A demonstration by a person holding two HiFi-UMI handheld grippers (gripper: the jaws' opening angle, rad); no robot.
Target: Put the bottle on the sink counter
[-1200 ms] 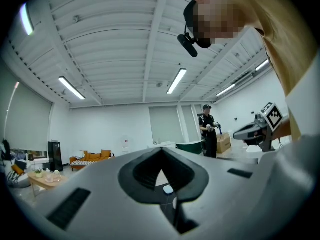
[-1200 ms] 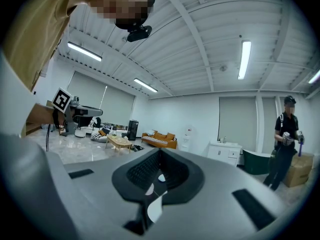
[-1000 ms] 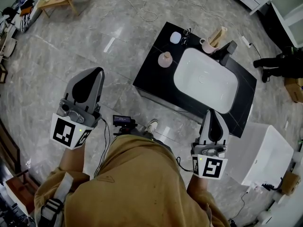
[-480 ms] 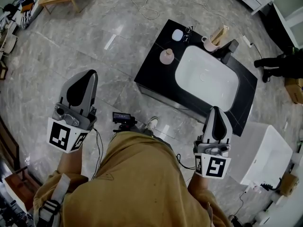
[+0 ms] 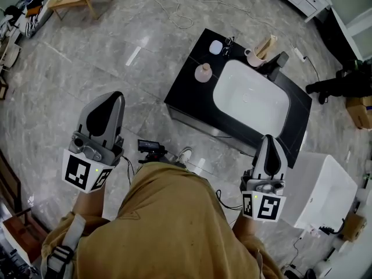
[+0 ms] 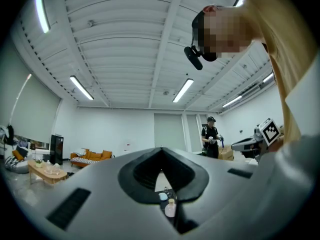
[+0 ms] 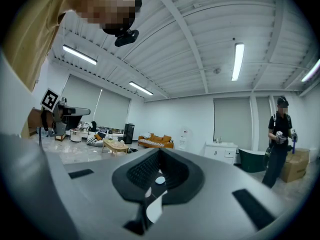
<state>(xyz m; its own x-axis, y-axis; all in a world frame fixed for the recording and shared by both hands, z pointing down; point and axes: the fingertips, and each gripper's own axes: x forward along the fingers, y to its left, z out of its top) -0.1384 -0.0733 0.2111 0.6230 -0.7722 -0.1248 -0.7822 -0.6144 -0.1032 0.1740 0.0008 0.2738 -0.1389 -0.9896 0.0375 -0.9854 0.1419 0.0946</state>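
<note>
Bottle (image 5: 203,72) stands on sink counter (image 5: 186,90); left gripper (image 5: 110,99), right gripper (image 5: 269,139) closed, empty

No legible words, square coded markers (image 5: 81,172) on left tool (image 5: 108,99) and right tool (image 5: 268,139) (patterns, not lettering)

We see a black desk (image 5: 185,90) standing on the grey floor (image 5: 87,68), a white basin (image 5: 251,100) sunk in it. On its rim stand a pale bottle (image 5: 203,72), a small white round thing (image 5: 215,47) and a mug (image 5: 254,57).

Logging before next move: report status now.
Left claw shut, empty. Right claw shut, empty. Bottle standing on sink counter, apart from both claws. Nothing in the way.
</note>
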